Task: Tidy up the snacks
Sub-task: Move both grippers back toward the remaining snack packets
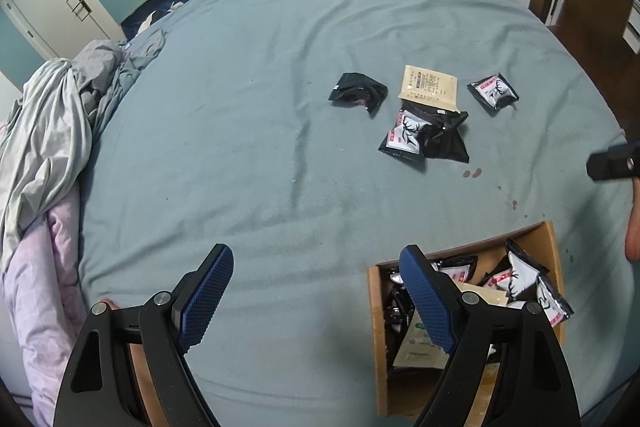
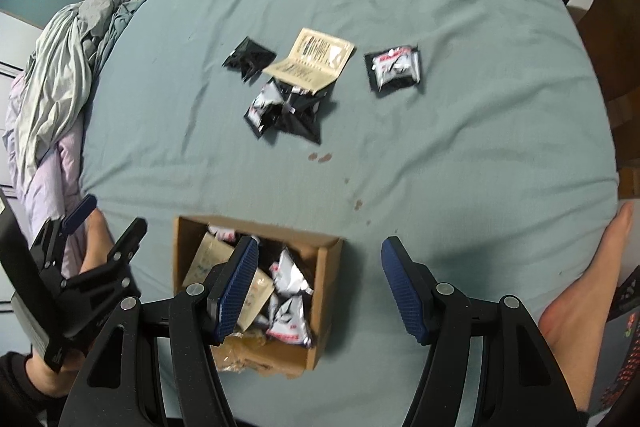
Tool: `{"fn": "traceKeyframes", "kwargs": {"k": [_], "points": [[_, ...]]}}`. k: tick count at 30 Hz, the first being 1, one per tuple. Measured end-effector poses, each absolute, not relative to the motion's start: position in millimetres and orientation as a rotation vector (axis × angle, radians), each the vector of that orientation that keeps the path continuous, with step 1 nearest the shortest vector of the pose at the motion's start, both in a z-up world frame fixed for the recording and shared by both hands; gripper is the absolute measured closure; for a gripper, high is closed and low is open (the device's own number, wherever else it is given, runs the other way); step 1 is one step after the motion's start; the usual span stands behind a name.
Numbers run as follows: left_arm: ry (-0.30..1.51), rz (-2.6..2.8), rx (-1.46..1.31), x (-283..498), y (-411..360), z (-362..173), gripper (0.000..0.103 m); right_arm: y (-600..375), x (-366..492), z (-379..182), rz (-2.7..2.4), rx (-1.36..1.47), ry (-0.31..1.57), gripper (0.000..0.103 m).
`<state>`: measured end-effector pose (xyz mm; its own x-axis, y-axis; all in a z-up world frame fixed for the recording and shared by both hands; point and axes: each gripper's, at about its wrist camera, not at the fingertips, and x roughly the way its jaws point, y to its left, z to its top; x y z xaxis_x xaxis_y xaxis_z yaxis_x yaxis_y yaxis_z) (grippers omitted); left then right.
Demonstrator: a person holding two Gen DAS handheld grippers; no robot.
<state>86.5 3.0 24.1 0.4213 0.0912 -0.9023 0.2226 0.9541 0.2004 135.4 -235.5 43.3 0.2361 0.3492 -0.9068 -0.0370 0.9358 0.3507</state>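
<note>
Both the left gripper (image 1: pixel 316 291) and right gripper (image 2: pixel 318 277) are hanging wide apart and empty over the half-filled box (image 2: pixel 324 291), so fetching the loose packets (image 2: pixel 286 107) lying at twelve o'clock is coming next

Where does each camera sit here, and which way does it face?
Left wrist: on the left gripper, angled down over the bed sheet; own blue fingers, jaws open.
Right wrist: on the right gripper, angled down above the cardboard box; jaws open, a bare foot shows.
Shared: box, beige sachet, loose snack packets.
</note>
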Motion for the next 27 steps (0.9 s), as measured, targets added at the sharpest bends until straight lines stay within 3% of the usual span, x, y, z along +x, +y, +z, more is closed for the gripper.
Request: {"fn": "traceKeyframes", "kwargs": {"k": [27], "points": [[1.157,-0.056,0.279,91,9,20,0.017,-219,183,19,0.202,0.27,1.308,0.04]]}}
